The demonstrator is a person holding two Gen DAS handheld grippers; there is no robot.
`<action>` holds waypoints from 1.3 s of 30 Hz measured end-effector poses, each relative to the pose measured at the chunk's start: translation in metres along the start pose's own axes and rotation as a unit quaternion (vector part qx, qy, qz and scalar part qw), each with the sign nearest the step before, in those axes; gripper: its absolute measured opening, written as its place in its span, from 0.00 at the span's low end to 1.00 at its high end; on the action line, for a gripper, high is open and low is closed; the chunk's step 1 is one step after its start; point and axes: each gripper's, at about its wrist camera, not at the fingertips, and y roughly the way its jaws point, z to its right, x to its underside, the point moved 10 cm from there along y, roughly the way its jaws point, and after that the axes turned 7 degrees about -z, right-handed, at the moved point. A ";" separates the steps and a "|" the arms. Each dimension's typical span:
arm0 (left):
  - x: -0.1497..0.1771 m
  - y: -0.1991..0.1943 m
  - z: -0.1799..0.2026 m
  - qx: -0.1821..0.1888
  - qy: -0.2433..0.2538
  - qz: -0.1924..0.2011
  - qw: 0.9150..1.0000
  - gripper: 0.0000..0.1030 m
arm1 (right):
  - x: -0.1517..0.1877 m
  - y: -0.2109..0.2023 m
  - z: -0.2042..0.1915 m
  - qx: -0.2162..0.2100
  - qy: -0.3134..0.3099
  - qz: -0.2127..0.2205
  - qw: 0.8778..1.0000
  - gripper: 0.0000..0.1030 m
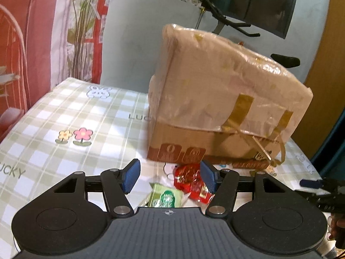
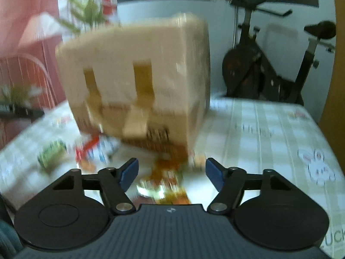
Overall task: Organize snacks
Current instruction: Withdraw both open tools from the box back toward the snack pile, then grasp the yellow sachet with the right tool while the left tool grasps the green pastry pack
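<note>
Left gripper (image 1: pixel 170 178) is spread wide, holding nothing, poised over a red snack packet (image 1: pixel 190 180) and a green packet (image 1: pixel 166 197) near the table's (image 1: pixel 64 112) front edge, likely for a pick. Right gripper (image 2: pixel 171 173), also wide and holding nothing, faces the cardboard box (image 2: pixel 138 82) through blur.
</note>
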 end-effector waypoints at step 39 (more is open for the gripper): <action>0.049 0.039 0.012 -0.032 0.059 -0.063 0.996 0.40 | 0.010 0.053 -0.064 -0.075 -0.002 -0.025 0.997 0.35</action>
